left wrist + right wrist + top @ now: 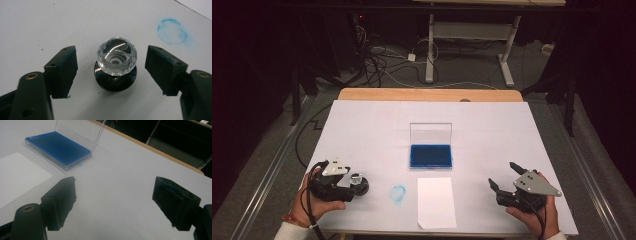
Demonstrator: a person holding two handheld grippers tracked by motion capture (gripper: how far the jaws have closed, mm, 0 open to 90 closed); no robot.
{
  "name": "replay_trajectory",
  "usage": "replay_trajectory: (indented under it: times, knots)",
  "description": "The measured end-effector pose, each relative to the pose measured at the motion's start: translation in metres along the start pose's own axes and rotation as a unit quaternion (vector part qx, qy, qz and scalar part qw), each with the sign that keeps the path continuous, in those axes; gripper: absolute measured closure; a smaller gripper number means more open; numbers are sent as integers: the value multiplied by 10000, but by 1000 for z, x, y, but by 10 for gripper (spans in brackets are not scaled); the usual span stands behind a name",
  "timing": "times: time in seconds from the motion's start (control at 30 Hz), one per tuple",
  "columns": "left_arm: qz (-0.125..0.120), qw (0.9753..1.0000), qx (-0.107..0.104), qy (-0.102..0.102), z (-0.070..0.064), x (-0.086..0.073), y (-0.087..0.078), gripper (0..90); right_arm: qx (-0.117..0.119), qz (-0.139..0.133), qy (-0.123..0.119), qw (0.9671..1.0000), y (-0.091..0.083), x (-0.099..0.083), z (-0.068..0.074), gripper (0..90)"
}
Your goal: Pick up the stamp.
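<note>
Stamp: 1 clear faceted-knob stamp (116,65) on a dark round base, standing upright on the white surface (492,130) near the front left edge, right between the jaws of the left tool (111,68).
Left tool: jaws spread, 1 to each side of the stamp, neither touching it.
Right tool: the right tool (113,203) sits at the front right with jaws spread wide, nothing between them.
Ink pad: 1 blue ink pad (430,156) mid-surface, its clear lid standing open behind it.
Paper: 1 blank white sheet (436,202) just in front of the pad.
Smudge: 1 faint blue ring (398,194) on the surface between stamp and sheet.
Risk, grip: the knob is rounded and glossy — I'd guess a squeeze too high on it could let it slip out or tip the stamp over.
Risk, ink: the base may be wet, so a topple or drag would likely leave another blue mark off the sheet.
Risk, sheet: it lies loose — pressing down could shift it.
</note>
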State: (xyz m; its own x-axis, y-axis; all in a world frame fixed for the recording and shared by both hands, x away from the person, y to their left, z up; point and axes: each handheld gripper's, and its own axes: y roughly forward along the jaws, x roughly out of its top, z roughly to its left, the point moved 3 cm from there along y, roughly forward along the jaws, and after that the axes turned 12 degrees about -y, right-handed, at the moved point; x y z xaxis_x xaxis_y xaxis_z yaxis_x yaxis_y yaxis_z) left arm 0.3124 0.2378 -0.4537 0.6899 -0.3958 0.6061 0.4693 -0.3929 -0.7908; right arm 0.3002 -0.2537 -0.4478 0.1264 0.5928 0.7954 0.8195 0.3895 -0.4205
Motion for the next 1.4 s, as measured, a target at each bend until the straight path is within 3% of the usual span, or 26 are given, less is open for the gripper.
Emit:
replay_trajectory:
  times: [0.13,0.2,0.53,0.9,1.03,1.33,1.4]
  knots:
    - [122,9999,4,-4,2,3,6,340,15,7,-25,10000,1,0,1,196]
    - [186,9998,-102,64,2,5,7,398,20,13,-42,10000,1,0,1,197]
    - [219,9994,-147,223,-2,7,10,537,10,24,-87,10000,1,0,1,203]
    - [192,9994,-74,287,-4,6,11,549,-19,56,-107,9999,1,0,1,209]
    - [173,9994,-134,254,-4,7,11,550,-49,51,-103,9999,1,-1,0,209]
    - [-120,9991,47,410,-6,19,6,550,-69,60,-65,9999,1,-1,-1,209]
    - [-207,9990,-10,396,-7,25,4,550,-50,60,-66,9999,1,-1,-1,214]
